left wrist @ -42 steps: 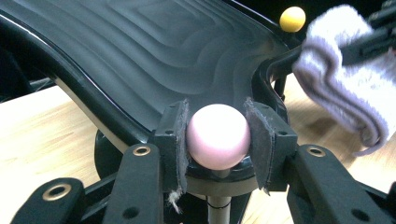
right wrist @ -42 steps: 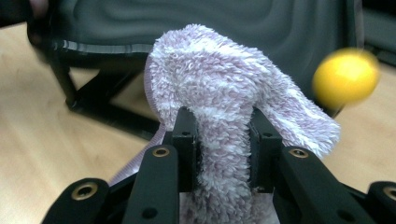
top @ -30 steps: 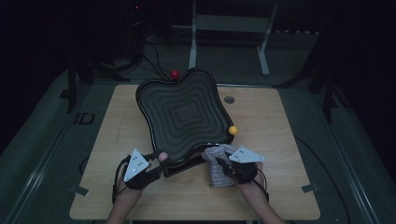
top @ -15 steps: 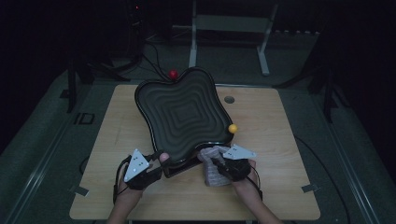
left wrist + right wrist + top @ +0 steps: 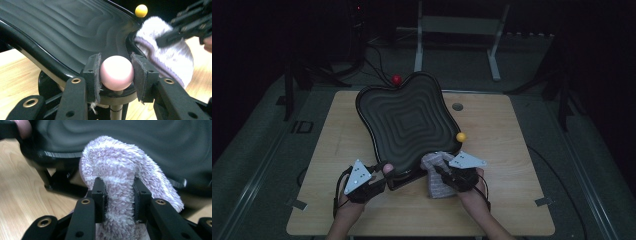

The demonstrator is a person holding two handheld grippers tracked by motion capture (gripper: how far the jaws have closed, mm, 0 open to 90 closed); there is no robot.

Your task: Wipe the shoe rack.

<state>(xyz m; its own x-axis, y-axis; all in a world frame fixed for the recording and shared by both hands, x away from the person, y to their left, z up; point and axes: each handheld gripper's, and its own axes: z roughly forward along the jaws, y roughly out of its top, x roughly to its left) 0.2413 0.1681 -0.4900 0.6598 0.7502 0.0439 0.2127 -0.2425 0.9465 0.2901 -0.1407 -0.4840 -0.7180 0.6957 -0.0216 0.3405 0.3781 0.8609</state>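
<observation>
Left gripper view puts the left gripper (image 5: pixel 116 75) nearest, its two padded fingers (image 5: pixel 94 75) clenched on a pale pink ball (image 5: pixel 116 72) that sits on a short post at the near edge of a black wavy tray (image 5: pixel 62 32); the ball fills the gap between the pads and touches both. Just beyond the fingers and to their right, a fluffy white-and-lilac cloth (image 5: pixel 167 52) rests against the tray's rim, with the other gripper's black jaws across it, and a yellow ball (image 5: pixel 141 10) stands farther off above the rim. Right gripper view shows the right gripper (image 5: pixel 119 200) grasping that cloth (image 5: pixel 120 170), a fold of it pinched tight between the fingers (image 5: pixel 99 195) and the rest bulging up over them toward the dark tray (image 5: pixel 125 132) behind. High view sets both grippers at the near edge of the wooden bench (image 5: pixel 512 130), the tray tilted on its stand ahead of the fingers, a red ball (image 5: pixel 397 79) at its far rim.
</observation>
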